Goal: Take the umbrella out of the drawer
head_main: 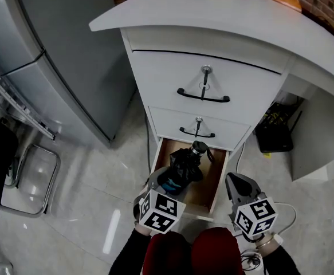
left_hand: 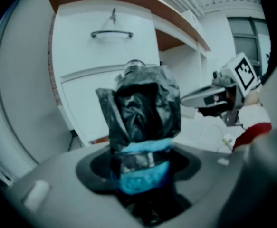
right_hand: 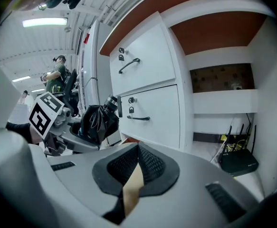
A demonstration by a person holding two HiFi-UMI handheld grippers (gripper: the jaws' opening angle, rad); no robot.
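A folded black umbrella with a blue band hangs over the open bottom drawer, lifted out of its wooden inside. My left gripper is shut on the umbrella's lower end. In the left gripper view the umbrella stands up from the left gripper, the blue band between the pads. My right gripper floats just right of the drawer's front corner, shut and holding nothing. In the right gripper view the right gripper has its tips together, and the umbrella shows at the left.
Two upper drawers of the white unit are closed, each with a black handle and a key. A grey cabinet stands left, a metal chair frame lower left. A black router sits under the desk at the right.
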